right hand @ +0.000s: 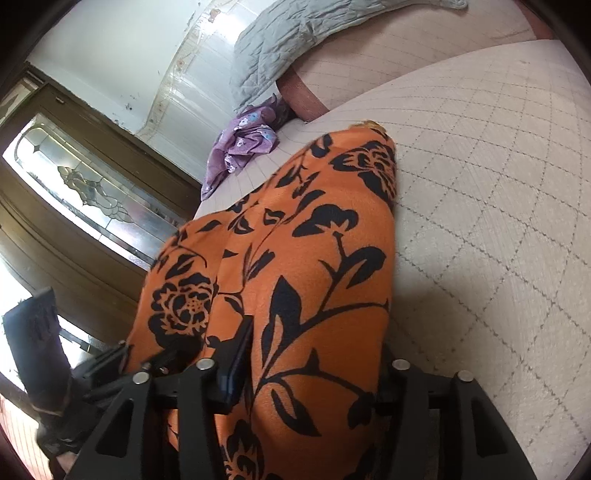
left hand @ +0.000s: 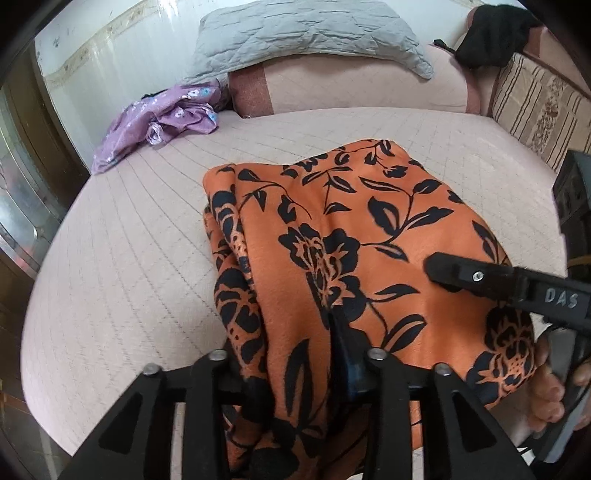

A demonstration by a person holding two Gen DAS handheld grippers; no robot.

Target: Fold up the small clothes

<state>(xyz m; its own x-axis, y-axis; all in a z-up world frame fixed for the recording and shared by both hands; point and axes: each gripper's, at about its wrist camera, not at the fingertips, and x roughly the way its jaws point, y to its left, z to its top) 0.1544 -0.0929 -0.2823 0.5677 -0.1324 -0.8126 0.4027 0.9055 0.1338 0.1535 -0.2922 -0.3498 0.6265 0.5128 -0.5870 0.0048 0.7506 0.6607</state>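
An orange garment with black flowers [left hand: 332, 229] lies bunched on the pink quilted bed [left hand: 129, 258]. My left gripper [left hand: 295, 369] is shut on its near edge; cloth covers the fingertips. My right gripper [left hand: 476, 277] reaches in from the right and lies across the cloth. In the right wrist view the same garment [right hand: 295, 258] drapes over my right gripper [right hand: 306, 369], which is shut on it; one finger [right hand: 236, 354] shows at the left and cloth hides the other.
A crumpled purple flowered garment [left hand: 162, 122] lies at the bed's far left. A grey quilted pillow [left hand: 306, 33] and pink bolster [left hand: 351, 85] sit behind. A striped cushion [left hand: 535, 107] stands right, with a black item [left hand: 491, 33] above. A wooden glass door [right hand: 85, 192] is left.
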